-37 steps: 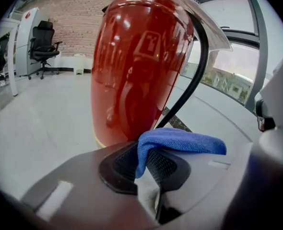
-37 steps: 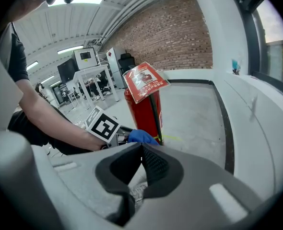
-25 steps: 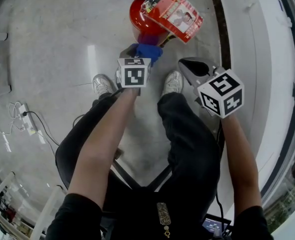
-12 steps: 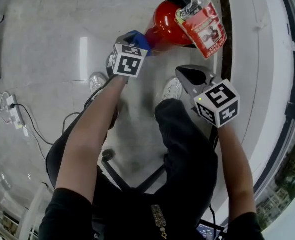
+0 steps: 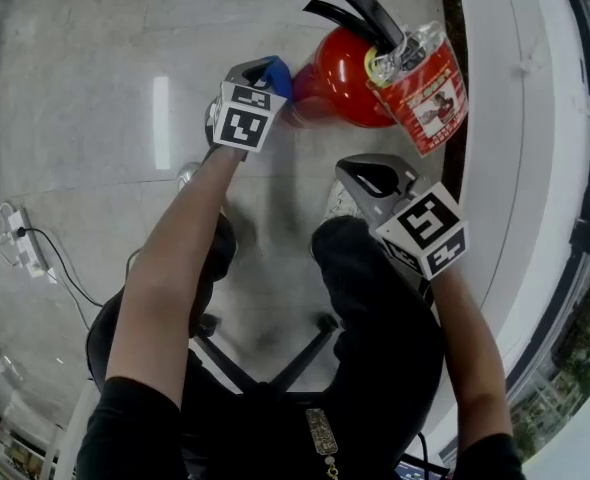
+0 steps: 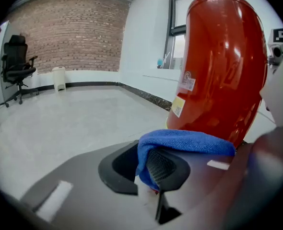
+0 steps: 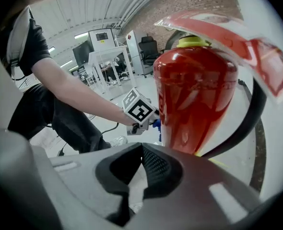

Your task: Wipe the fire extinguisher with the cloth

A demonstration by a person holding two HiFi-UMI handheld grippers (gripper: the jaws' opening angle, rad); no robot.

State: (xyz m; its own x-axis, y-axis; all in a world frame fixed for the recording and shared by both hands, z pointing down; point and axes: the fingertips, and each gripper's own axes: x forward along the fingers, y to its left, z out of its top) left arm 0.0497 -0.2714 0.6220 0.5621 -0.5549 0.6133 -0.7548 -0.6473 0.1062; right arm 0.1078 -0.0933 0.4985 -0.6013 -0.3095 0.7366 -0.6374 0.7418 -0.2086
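Item: fire extinguisher [image 5: 340, 78], red, upright on the floor [image 5: 95, 118] near the wall base
Cloth [image 6: 184, 142]: blue, pinched in left gripper [image 6: 153, 170] fingers, against the cylinder's side
Right gripper [image 7: 140, 169]: fingers closed together, empty, near the cylinder
Handling: keep cloth flat, press evenly, follow the curve; brace the cylinder if it rocks

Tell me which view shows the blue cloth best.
The left gripper view: the cloth sits large and sharp, pinched by the left gripper beside the fire extinguisher. The head view shows only a blue corner past that gripper; the right gripper view, a tiny blue sliver.
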